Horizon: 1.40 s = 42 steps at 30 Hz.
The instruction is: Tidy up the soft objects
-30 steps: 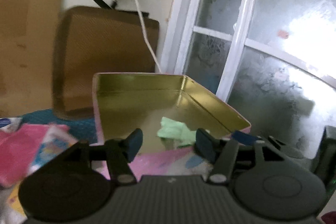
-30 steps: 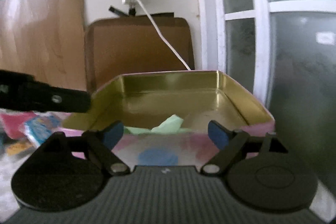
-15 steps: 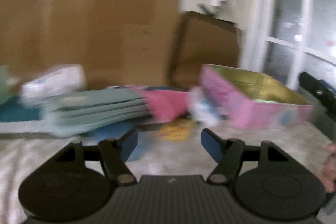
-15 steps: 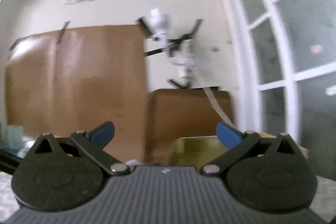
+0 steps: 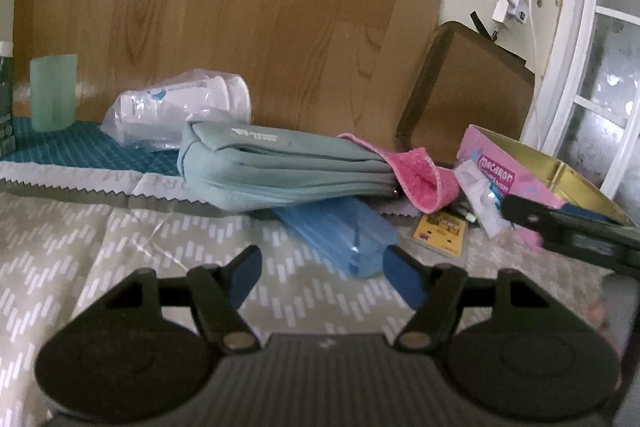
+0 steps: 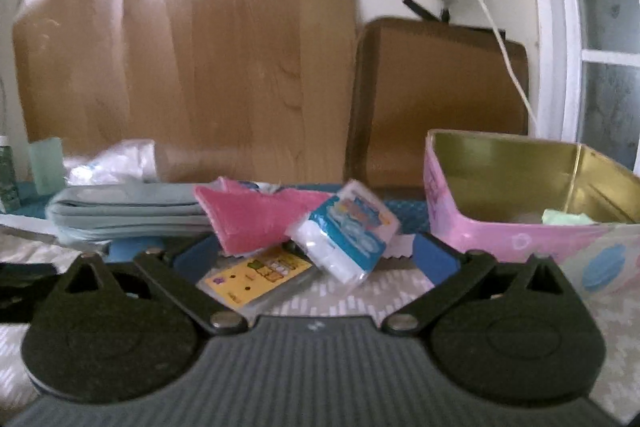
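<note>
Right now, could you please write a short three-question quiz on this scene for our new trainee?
1. True or false: the pink tin is empty.
2. Multiple choice: what lies directly ahead, between the fingers of the right gripper? A) a green cup B) a tissue pack C) a bottle
3. Fill in: the pink cloth pokes out beside the grey-green ____.

Key
1. False; a green cloth lies inside.
2. B
3. pouch
</note>
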Each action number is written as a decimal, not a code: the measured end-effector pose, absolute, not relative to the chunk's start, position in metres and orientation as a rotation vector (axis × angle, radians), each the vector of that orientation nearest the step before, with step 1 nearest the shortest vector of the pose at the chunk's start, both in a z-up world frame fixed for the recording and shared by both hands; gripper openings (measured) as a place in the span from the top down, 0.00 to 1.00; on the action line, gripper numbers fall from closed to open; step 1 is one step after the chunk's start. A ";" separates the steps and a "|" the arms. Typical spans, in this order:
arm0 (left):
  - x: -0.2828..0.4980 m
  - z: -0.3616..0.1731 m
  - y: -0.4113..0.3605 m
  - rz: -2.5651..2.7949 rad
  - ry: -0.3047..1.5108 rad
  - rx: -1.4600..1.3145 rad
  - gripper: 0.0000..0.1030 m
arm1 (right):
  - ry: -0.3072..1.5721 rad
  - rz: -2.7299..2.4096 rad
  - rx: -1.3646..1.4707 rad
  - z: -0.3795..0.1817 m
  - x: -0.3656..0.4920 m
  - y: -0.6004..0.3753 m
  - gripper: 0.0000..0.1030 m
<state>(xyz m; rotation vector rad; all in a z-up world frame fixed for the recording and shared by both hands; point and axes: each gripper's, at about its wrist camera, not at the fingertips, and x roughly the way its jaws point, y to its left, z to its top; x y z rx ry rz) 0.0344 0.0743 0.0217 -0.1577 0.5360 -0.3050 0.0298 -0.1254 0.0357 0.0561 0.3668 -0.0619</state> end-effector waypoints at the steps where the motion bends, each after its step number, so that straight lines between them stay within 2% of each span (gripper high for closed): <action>1: 0.035 0.021 0.075 -0.307 0.540 -0.165 0.33 | 0.381 -0.072 0.053 0.034 0.036 -0.124 0.00; 18: 0.040 0.017 0.078 -0.316 0.585 -0.205 0.26 | 0.584 -0.149 0.104 0.016 0.104 -0.130 0.00; 19: 0.040 0.017 0.077 -0.316 0.585 -0.206 0.26 | 0.595 -0.146 0.120 0.015 0.107 -0.131 0.02; 23: 0.039 0.017 0.077 -0.316 0.589 -0.211 0.24 | 0.629 -0.092 0.183 0.013 0.111 -0.137 0.44; 25: 0.038 0.017 0.076 -0.313 0.591 -0.215 0.23 | 0.613 -0.069 0.189 0.014 0.106 -0.136 0.58; 28: 0.039 0.016 0.077 -0.312 0.595 -0.219 0.22 | 0.596 -0.064 0.132 0.017 0.100 -0.125 0.67; 42: 0.042 0.014 0.081 -0.292 0.607 -0.259 0.19 | 0.563 -0.029 0.048 0.024 0.050 -0.113 0.68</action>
